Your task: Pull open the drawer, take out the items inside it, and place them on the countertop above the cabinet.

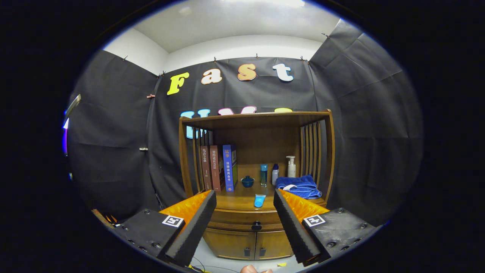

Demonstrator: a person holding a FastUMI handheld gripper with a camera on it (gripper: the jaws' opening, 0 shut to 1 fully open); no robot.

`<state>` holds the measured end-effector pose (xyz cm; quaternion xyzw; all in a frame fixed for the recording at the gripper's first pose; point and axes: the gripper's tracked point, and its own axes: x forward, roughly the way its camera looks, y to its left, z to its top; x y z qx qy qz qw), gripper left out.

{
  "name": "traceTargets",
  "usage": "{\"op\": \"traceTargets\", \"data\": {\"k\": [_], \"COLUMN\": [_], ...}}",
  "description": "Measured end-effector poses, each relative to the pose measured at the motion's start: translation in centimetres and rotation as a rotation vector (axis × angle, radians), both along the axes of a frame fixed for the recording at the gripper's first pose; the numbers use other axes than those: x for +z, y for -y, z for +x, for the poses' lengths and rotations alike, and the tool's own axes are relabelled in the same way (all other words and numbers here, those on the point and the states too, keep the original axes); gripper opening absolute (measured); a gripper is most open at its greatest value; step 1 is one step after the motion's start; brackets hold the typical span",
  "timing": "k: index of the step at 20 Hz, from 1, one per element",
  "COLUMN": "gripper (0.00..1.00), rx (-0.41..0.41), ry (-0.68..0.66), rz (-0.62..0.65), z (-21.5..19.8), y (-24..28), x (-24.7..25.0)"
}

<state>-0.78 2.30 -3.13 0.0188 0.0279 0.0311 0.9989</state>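
Note:
A wooden cabinet (255,159) stands ahead against the booth wall. Its drawer (235,220) is pushed in, with a dark round knob (256,226) at the middle of its front. On the countertop (237,201) above the drawer lies a light blue tube (259,200). My gripper (244,201) is open, with nothing between its fingers. It hangs some way in front of the cabinet, and the knob and the tube show in the gap between the fingers.
On the countertop stand three books (219,167) at the left, a small dark blue lidded cup (247,181), a blue bottle (263,174), a small white bottle (275,174) and a pump bottle (291,167). A folded blue towel (299,186) lies at the right. Two lower doors (250,244) are closed.

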Motion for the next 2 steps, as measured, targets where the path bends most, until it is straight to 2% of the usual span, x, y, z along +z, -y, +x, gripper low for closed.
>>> {"op": "traceTargets", "data": {"k": [2], "gripper": [0.99], "rx": [0.001], "ry": [-0.002], "rz": [0.0], "z": [0.05], "y": [0.0], "x": [-0.13]}}
